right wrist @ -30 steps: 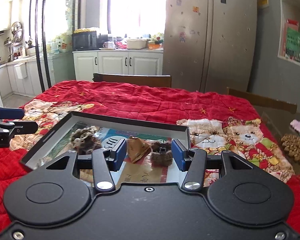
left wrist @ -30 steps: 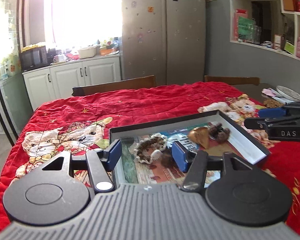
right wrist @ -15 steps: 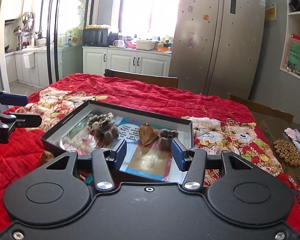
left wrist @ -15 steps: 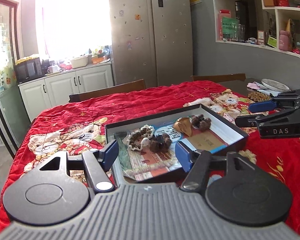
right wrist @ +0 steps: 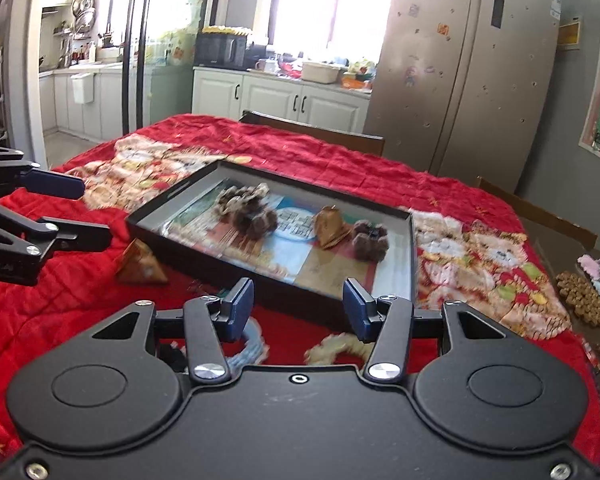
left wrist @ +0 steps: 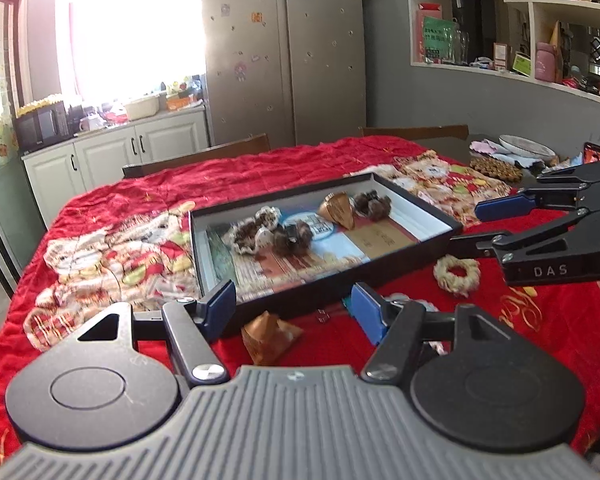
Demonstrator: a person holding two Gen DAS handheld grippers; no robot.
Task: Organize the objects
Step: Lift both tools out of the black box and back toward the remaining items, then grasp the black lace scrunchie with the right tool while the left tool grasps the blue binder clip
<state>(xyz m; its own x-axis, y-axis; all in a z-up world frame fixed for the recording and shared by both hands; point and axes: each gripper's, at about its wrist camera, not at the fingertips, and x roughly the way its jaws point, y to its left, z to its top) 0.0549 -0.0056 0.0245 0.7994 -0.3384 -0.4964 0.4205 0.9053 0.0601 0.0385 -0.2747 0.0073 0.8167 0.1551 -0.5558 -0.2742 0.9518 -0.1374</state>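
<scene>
A black shallow tray (left wrist: 436, 216) (right wrist: 414, 248) lies on the red quilt and holds a brown pyramid pouch (left wrist: 338, 210) (right wrist: 330, 226), dark fuzzy balls (left wrist: 374, 205) (right wrist: 370, 240) and a frilly piece (left wrist: 260, 224). Outside it lie another brown pyramid pouch (left wrist: 266, 340) (right wrist: 140, 266), a cream ring (left wrist: 456, 274) (right wrist: 340, 346) and a pale blue ring (right wrist: 248, 346). My left gripper (left wrist: 294, 310) is open and empty, held above the near pouch. My right gripper (right wrist: 298, 308) is open and empty, held above the two rings in front of the tray.
The red bear-print quilt (left wrist: 140, 208) covers the table. Wooden chairs (left wrist: 196, 156) stand at the far side. A plate (left wrist: 526, 146) and a brown beaded mat (right wrist: 582, 298) sit on the bare right end. Fridge, cabinets and shelves lie behind.
Both grippers have drawn back and up from over the tray. The pouch and rings on the quilt in front of the tray have come into view. Jaws stay open.
</scene>
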